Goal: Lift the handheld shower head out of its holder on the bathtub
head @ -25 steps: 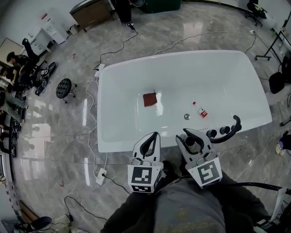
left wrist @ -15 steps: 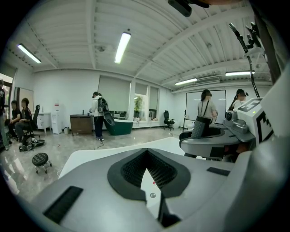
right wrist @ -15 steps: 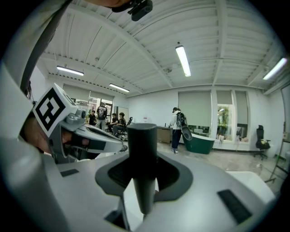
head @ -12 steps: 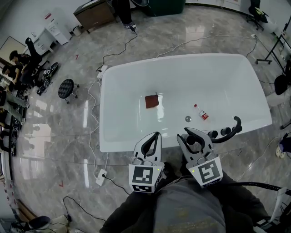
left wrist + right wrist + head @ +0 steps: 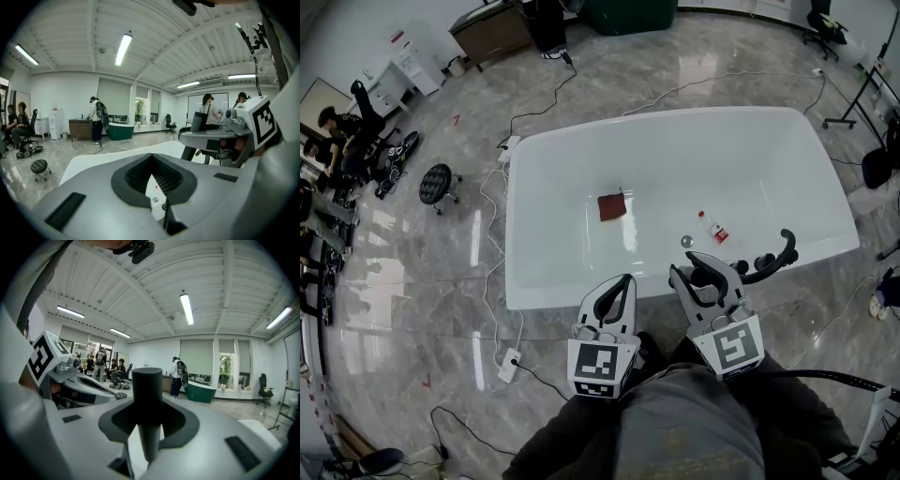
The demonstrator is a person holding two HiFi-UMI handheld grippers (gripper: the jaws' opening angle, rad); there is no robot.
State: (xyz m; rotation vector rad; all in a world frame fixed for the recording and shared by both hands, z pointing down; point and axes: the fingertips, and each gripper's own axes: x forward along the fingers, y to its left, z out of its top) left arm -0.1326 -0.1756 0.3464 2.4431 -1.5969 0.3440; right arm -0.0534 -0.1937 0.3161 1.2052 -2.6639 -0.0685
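Note:
The white bathtub [image 5: 512, 234] lies across the marble floor in front of me. My right gripper [image 5: 696, 273] hangs over its near rim, shut on the black handle of the handheld shower head [image 5: 702, 278]. In the right gripper view that handle [image 5: 146, 390] stands upright as a dark cylinder between the jaws of the right gripper [image 5: 149, 430]. Just to the right are a black knob [image 5: 761, 262] and the curved black spout [image 5: 784, 251]. My left gripper [image 5: 623, 279] is shut and empty, short of the rim; the left gripper [image 5: 157, 199] holds nothing.
Inside the tub lie a red-brown cloth [image 5: 611, 207], a small bottle [image 5: 713, 228] and the drain [image 5: 685, 242]. Cables [image 5: 495, 281] and a power strip [image 5: 508, 362] run along the floor to the left. A black stool [image 5: 434, 182] and seated people [image 5: 337, 131] are further left.
My right gripper, still shut on the black handle, has shifted slightly right and toward me, and now covers one of the knobs. The left gripper has barely moved.

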